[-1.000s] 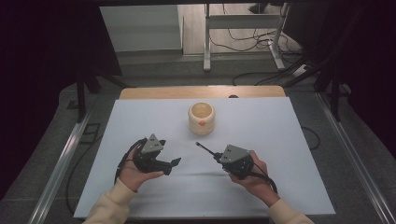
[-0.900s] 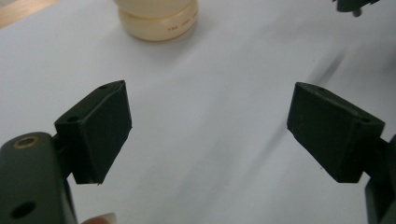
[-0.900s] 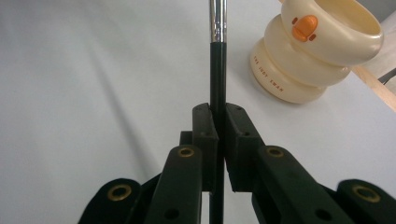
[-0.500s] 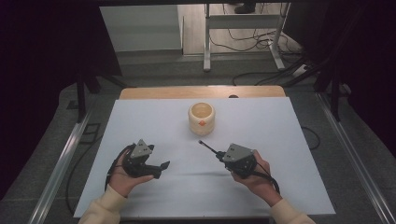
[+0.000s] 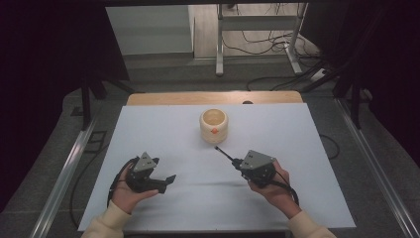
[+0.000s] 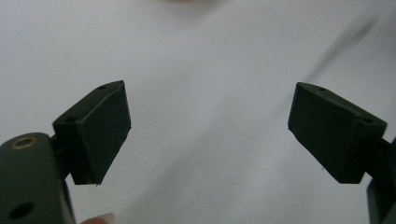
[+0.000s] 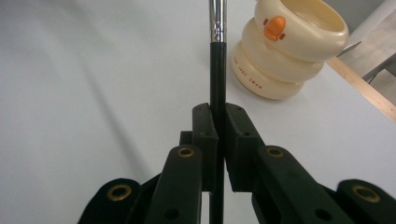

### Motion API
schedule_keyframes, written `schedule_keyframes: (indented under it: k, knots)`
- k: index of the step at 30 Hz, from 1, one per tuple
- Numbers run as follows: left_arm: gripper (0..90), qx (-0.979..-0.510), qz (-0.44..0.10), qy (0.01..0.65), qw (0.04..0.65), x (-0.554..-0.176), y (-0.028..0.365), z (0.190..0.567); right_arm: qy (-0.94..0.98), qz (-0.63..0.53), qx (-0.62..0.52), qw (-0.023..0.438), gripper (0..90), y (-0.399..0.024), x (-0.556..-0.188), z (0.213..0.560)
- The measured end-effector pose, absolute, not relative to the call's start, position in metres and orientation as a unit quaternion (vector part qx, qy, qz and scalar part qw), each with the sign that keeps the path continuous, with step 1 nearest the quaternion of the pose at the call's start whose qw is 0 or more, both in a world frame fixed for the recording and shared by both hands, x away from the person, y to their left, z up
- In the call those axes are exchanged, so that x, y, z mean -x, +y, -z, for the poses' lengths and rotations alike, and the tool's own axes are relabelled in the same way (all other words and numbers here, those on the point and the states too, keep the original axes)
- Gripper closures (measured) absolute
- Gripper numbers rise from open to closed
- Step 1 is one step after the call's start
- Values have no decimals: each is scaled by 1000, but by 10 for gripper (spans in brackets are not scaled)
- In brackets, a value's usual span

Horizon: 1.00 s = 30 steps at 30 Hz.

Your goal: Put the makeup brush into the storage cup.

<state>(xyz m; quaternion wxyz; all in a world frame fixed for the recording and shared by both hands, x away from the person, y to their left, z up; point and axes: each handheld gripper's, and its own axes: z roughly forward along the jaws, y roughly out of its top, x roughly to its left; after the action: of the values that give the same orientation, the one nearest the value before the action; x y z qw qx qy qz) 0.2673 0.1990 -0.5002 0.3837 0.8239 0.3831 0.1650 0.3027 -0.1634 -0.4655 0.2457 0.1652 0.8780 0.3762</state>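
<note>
Right hand-held gripper pinches a slim brush aimed at the duck cup; a loose, off-centre approach could tip it.

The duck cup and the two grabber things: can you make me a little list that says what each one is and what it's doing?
cup: cream duck cup with an orange beak, upright on the white table, far middle
brush: thin black brush with a silver collar, pointing toward the cup, not touching it
right gripper: right gripper, jaws clamped on the brush handle
left gripper: left gripper, jaws wide apart, nothing between them, low over the table
hands: one on each gripper, at the near edge
</note>
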Motion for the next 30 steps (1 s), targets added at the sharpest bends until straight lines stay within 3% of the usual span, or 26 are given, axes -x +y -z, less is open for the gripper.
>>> schedule_keyframes:
  k: [22, 30]
  knots:
    - [136, -830, -165, 379, 375, -268, 199, 505, 869, -384, -186, 250, 832, -167, -306, 462]
    - [136, -831, -164, 378, 374, -268, 200, 505, 857, -410, -216, 226, 832, -176, -314, 460]
